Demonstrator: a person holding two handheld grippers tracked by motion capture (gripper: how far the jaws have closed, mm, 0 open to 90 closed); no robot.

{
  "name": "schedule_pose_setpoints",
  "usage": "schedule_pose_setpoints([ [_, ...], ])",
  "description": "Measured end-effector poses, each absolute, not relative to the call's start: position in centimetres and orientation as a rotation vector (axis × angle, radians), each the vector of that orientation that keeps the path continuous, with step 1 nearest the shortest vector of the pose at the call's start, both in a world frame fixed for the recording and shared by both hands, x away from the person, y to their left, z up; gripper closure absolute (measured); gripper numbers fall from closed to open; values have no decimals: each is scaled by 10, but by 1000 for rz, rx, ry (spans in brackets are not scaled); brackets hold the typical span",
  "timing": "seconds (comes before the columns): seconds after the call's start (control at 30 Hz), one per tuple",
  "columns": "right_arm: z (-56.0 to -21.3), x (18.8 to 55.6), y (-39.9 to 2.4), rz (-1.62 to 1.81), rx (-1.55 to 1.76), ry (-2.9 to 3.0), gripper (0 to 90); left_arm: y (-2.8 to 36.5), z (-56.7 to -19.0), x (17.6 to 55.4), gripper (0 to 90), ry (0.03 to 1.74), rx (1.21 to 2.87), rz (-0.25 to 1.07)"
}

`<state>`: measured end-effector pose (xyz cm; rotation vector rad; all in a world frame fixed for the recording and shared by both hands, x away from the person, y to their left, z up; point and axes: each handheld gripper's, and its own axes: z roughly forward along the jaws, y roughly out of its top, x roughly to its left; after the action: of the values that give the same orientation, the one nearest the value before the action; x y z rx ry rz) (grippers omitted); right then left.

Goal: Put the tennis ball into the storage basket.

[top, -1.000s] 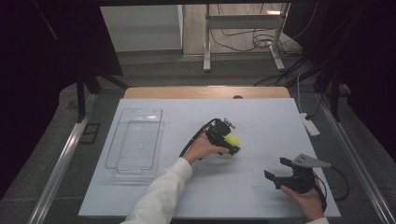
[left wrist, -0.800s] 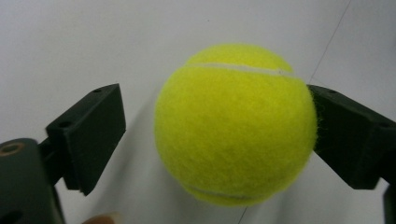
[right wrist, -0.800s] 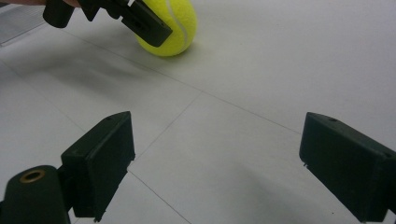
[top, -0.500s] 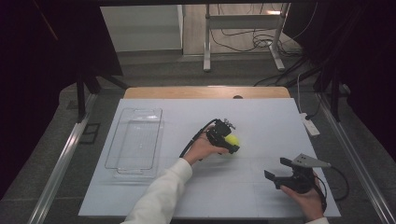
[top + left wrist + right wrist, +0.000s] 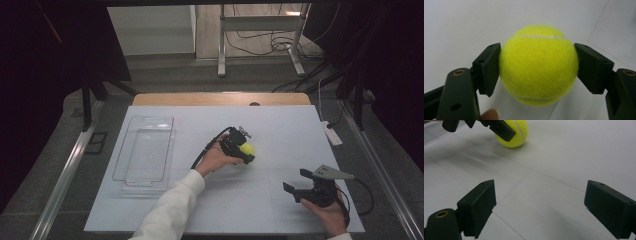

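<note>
Left gripper (image 5: 537, 67) is clamped on the tennis ball (image 5: 538, 65), pads on opposite sides, ball resting mid-table (image 5: 165, 210). Clear tray (image 5: 144, 149) lies to the ball's left, near, on the left hand's side. Right gripper (image 5: 300, 183) idles w/ jaws spread, holding nothing, well apart.

Bright yellow tennis ball (image 5: 538, 66) showing its pale seam, black fingers (image 5: 487, 67) flanking it, white desk (image 5: 280, 130) gleaming, clear tray (image 5: 145, 150) glinting.
</note>
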<state>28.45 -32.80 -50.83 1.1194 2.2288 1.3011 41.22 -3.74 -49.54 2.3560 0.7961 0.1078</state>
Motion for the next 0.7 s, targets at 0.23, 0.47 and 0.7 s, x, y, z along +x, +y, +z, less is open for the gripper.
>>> schedule_pose_setpoints([
  [0.23,-508,284,-328,1299,1120,2230,107,-35,-491,409,269,758,2357,101],
  [0.47,-508,284,-328,1296,1120,2231,107,-31,-487,409,269,765,2333,111],
  [0.7,-508,284,-328,1296,1118,2233,107,-23,-482,409,269,776,2291,114],
])
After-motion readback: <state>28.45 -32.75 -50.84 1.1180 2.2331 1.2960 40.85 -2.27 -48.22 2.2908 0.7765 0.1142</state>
